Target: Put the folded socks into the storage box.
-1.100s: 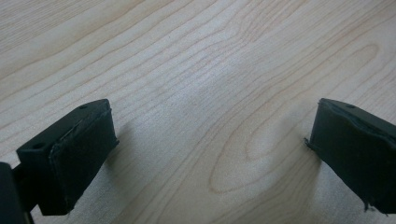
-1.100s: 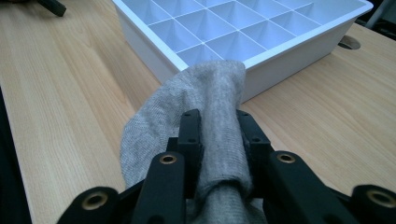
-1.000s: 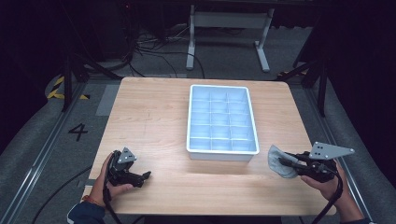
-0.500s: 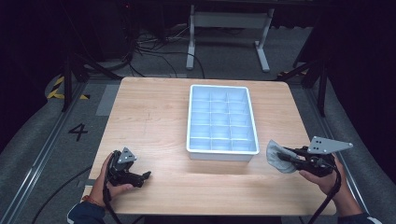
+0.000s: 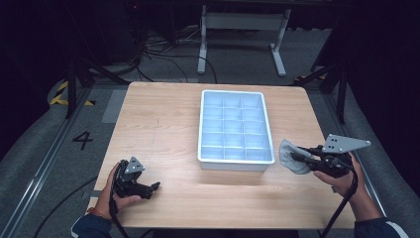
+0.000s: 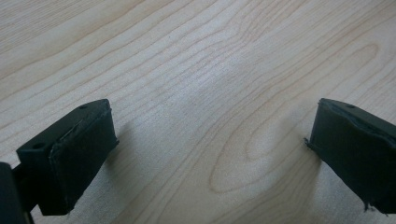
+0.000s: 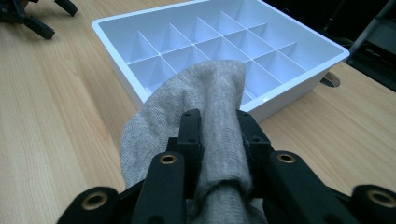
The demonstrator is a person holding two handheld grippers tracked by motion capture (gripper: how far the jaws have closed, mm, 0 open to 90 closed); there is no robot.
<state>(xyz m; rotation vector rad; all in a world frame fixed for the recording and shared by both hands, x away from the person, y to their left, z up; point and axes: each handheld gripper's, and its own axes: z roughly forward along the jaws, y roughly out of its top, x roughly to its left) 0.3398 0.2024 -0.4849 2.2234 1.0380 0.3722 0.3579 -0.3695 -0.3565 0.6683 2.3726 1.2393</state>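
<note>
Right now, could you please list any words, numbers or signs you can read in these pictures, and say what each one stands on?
"4": a dark numeral on the grey floor, left of the wooden table.
No readable text on the white divided tray, the grey cloth or either gripper.

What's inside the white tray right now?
The tray has bare divided compartments with nothing in them. The grey cloth in the right claw hides part of the near ones.
</note>
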